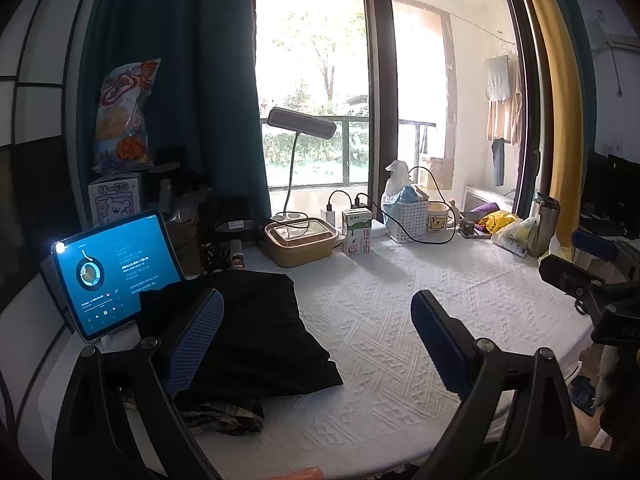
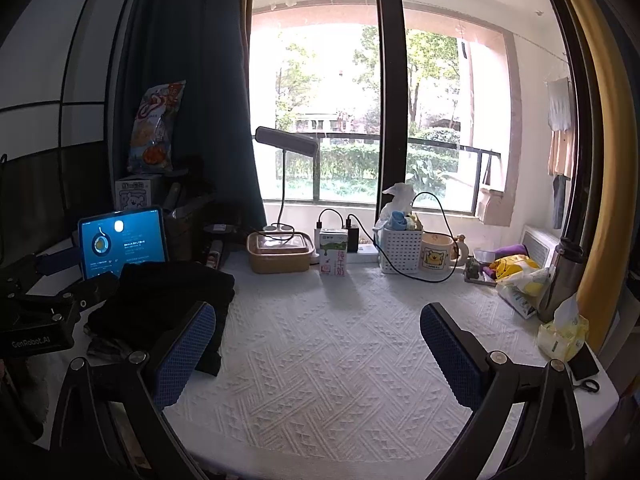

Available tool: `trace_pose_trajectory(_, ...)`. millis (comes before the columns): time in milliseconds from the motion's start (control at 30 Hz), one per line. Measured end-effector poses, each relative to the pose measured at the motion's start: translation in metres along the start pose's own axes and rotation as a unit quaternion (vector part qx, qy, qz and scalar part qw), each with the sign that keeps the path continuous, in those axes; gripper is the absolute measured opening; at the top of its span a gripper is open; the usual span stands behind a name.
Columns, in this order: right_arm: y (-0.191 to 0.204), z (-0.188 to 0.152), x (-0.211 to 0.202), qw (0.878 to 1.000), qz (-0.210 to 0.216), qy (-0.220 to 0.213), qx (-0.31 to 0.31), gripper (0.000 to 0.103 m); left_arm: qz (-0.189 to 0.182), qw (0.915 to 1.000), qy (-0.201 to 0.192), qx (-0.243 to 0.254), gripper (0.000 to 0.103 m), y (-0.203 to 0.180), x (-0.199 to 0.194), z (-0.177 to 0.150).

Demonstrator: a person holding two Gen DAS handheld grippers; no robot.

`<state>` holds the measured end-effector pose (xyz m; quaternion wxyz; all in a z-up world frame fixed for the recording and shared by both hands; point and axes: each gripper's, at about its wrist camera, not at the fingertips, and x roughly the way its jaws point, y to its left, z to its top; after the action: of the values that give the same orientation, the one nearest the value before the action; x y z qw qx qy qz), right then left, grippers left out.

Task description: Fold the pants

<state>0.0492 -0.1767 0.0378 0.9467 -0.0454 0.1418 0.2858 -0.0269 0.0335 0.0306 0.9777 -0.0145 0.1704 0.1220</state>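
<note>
Black pants [image 1: 248,332] lie folded in a thick stack at the left of the white-clothed table [image 1: 400,320], on top of a plaid garment [image 1: 228,416]. My left gripper [image 1: 316,340] is open and holds nothing; its left finger pad [image 1: 196,340] shows in front of the pants. In the right wrist view the pants [image 2: 160,300] sit left of my right gripper [image 2: 318,354], which is open over bare cloth. Each gripper also shows at the edge of the other's view: the right gripper [image 1: 576,258] and the left gripper [image 2: 76,274].
A lit tablet [image 1: 112,272] leans just behind the pants. Along the window stand a lamp [image 1: 300,124], a lidded box [image 1: 300,240], a milk carton [image 1: 358,232], a white basket [image 1: 408,216], a mug [image 1: 438,220], a steel flask [image 2: 564,276] and bags [image 2: 560,332].
</note>
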Motion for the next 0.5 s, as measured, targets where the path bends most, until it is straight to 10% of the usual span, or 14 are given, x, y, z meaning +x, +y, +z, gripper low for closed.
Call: trace_pose_trajectory(500, -0.0002, -0.0004, -0.0035, 1.000, -0.002, -0.002, 0.001, 0.103, 0.002, 1.0000, -0.002, 0.000, 0.094, -0.0019, -0.0031, -0.0004)
